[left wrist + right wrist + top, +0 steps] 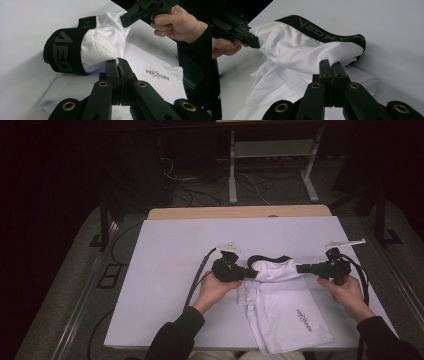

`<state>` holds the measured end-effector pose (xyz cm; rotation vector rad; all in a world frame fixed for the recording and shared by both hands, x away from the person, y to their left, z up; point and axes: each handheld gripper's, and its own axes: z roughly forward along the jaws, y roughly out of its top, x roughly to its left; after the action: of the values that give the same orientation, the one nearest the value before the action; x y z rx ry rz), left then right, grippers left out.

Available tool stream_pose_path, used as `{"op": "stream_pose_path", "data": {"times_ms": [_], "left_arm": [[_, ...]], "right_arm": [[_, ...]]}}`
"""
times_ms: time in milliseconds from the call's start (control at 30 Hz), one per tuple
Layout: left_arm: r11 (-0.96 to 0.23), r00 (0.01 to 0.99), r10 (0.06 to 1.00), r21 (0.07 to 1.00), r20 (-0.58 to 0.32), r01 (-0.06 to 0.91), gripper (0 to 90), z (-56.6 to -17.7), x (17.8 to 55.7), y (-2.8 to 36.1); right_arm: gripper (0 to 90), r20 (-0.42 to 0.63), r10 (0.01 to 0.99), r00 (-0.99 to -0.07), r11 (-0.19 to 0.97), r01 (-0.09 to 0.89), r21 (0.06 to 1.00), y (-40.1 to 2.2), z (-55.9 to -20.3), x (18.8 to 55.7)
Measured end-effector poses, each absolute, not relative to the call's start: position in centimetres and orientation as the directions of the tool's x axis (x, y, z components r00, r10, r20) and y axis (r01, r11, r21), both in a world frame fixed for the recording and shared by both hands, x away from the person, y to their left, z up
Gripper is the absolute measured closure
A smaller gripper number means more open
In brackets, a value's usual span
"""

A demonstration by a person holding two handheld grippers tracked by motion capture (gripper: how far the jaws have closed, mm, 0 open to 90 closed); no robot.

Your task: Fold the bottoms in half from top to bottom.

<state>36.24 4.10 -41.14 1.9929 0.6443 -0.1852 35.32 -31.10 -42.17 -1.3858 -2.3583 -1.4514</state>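
Two pairs of black jaws were pressed tight together, each pinching a fold of the same white shorts [280, 295]. In the left gripper view, the left gripper [119, 65] had its jaws closed on a bit of white mesh fabric just below the black waistband [65, 51], which bulged up and curled over to the left of the jaws. In the right gripper view, the right gripper [331, 67] was clamped on the white cloth at the other side of the garment, close under the lettered waistband that arched above it.

From above, the left gripper [246, 272] and the right gripper [300, 268] pointed toward each other, with the upper part of the shorts lifted and stretched between them. The lower part lay flat on the white table [165, 270], running toward the near edge, with a small dark logo [303, 319] printed on the fabric. The left hand [212, 290] and the right hand [345, 292] held the grippers from below, forearms in dark sleeves. Beyond the table's far edge stood a white metal stand [272, 165] among loose cables on the floor.
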Motion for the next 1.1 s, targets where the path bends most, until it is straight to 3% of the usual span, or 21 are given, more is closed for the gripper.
{"op": "stream_pose_path", "data": {"times_ms": [567,1100], "left_arm": [[-0.366,0.834,0.261,0.75,-0.486,0.552,87.8,-41.7,33.3,4.1],[-0.374,0.797,0.22,0.706,-0.562,0.601,87.8,-43.2,32.0,4.4]], "right_arm": [[87.3,0.448,0.651,-0.613,0.21,0.713,0.67,-31.0,-42.6,32.6],[87.1,0.458,0.637,-0.62,0.257,0.731,0.633,-30.7,-43.1,30.7]]}}
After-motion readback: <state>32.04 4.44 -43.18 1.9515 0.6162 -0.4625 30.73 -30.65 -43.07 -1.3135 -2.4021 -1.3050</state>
